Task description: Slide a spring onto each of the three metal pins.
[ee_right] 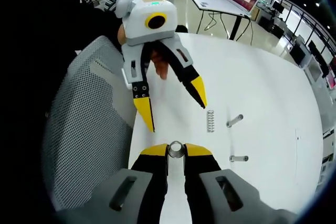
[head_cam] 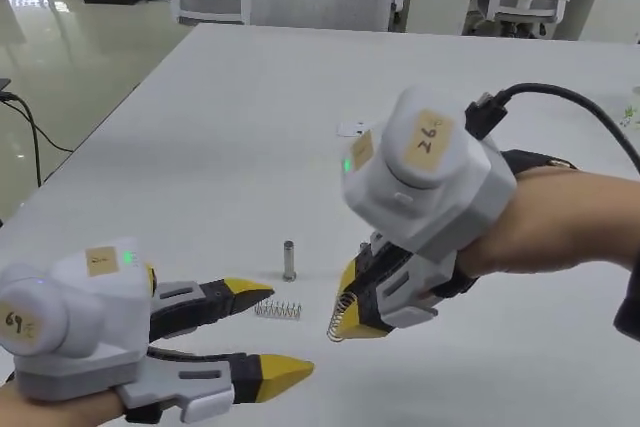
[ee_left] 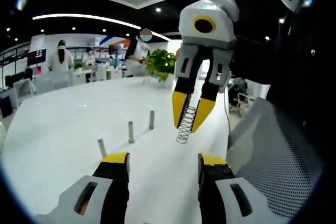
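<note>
The right gripper (ee_right: 176,151) was clamped down on a spring (ee_left: 185,125), with the coil poking out past its yellow tips, off to the side of the three pins (ee_left: 131,131). The left gripper (head_cam: 280,335) had its jaws spread wide with nothing in them. A second spring (head_cam: 277,310) lay flat on the table (head_cam: 200,147) just off its upper tip, right beside one pin.

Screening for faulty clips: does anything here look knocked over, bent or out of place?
Nothing stands out. The three pins stand upright and bare, a loose spring lies flat on the table, and the right gripper holds a second spring.
</note>
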Tool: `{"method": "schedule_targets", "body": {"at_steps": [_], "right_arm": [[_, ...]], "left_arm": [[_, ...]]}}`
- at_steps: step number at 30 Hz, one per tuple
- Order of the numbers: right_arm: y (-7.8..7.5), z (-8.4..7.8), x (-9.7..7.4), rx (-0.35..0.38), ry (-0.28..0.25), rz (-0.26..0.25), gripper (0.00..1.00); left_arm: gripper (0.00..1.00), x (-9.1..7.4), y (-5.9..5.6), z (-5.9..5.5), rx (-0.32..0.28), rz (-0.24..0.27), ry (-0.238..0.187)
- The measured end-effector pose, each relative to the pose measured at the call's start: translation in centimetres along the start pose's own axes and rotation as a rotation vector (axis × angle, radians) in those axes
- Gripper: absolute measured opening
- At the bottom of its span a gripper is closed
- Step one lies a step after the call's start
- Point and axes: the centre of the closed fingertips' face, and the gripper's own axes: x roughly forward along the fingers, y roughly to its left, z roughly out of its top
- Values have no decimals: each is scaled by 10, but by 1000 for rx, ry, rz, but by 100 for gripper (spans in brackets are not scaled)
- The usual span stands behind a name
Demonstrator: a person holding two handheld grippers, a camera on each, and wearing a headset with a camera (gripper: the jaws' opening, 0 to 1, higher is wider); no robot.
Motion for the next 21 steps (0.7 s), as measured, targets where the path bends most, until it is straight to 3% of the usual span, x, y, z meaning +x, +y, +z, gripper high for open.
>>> {"method": "schedule_targets", "body": {"at_steps": [8,21], "right_arm": [[-6,-4,-4,13,3,-11,8],[-29,-17,-15,54,8,-53,8]], "left_arm": [[53,-3,4,-1,-13,24,-9],[59,-5,7,-3,-33,57,-24]]}}
